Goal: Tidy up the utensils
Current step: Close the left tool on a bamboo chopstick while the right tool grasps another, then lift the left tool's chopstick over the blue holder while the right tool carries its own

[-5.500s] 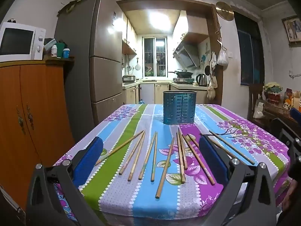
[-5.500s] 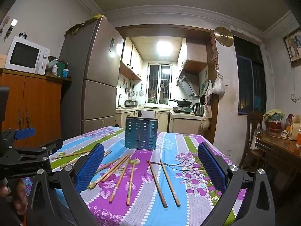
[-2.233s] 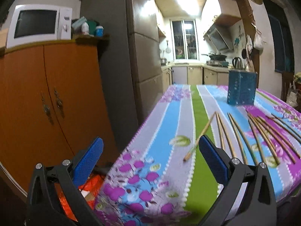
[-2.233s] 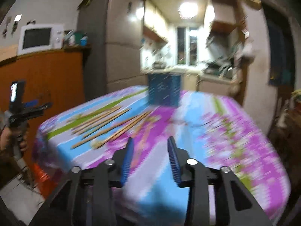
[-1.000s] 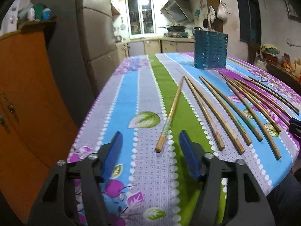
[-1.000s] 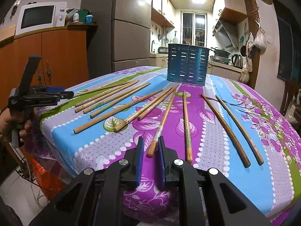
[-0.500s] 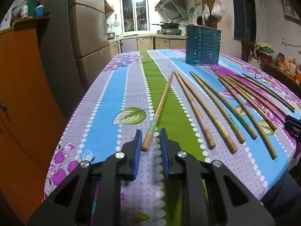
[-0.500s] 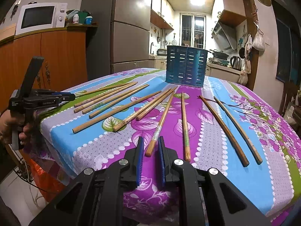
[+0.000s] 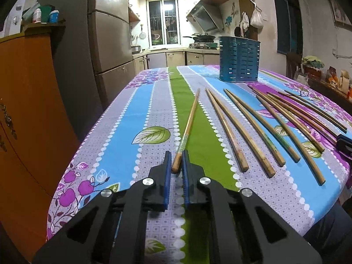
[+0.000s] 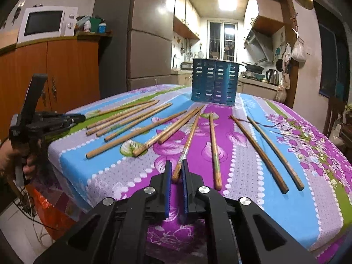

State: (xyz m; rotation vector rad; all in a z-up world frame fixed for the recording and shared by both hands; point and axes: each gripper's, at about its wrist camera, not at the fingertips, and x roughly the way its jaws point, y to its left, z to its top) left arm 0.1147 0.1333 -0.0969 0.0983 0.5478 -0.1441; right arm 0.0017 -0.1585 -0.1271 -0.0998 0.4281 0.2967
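Note:
Several wooden chopsticks lie fanned out on a flowered tablecloth [image 9: 123, 132]. A blue slotted utensil holder [image 9: 238, 59] stands upright at the far end; it also shows in the right wrist view [image 10: 215, 82]. My left gripper [image 9: 176, 167] is shut on the near end of the leftmost chopstick [image 9: 189, 123], which lies on the cloth. My right gripper [image 10: 176, 173] is shut on the near end of a middle chopstick [image 10: 190, 138], also resting on the cloth. The left gripper shows at the left of the right wrist view [image 10: 77, 117].
An orange cabinet [image 9: 24, 110] with a microwave [image 10: 46, 23] stands left of the table, a grey fridge [image 9: 110, 44] behind it. A side table with clutter [image 9: 325, 79] is at the right. The table's near edge lies just under both grippers.
Both grippers came down to the table's near edge and closed, each on a chopstick end. Over the last half second little has moved.

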